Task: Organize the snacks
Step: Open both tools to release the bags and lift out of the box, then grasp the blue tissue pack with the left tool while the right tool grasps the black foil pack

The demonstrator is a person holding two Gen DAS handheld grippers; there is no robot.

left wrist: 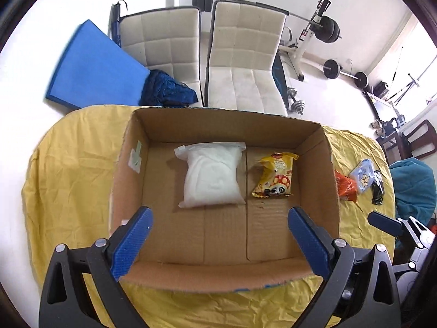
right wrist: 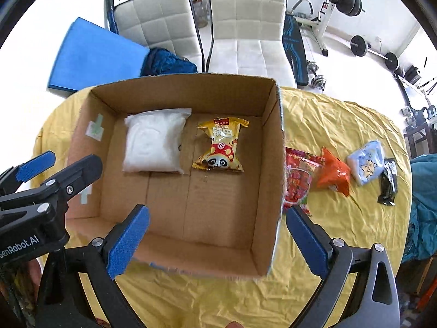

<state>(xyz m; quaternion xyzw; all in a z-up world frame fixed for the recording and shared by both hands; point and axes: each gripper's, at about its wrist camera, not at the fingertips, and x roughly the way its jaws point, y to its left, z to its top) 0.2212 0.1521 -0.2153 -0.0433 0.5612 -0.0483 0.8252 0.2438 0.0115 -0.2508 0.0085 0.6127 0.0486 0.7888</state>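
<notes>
A yellow cloth covers the tabletop (right wrist: 341, 114), and on it stands an open cardboard box (right wrist: 273, 147), the landmark here. Inside the box, toward its far wall, a white sealed bag (right wrist: 153, 143) lies just left of a yellow panda snack packet (right wrist: 221, 147). Outside the box's right wall lie a red packet (right wrist: 299, 177), an orange packet (right wrist: 334, 173), a pale blue packet (right wrist: 366, 162) and a black packet (right wrist: 389, 181). The left hand-held gripper (left wrist: 218, 216) and right hand-held gripper (right wrist: 217, 216) both hang over the box's near edge, spread wide and empty.
</notes>
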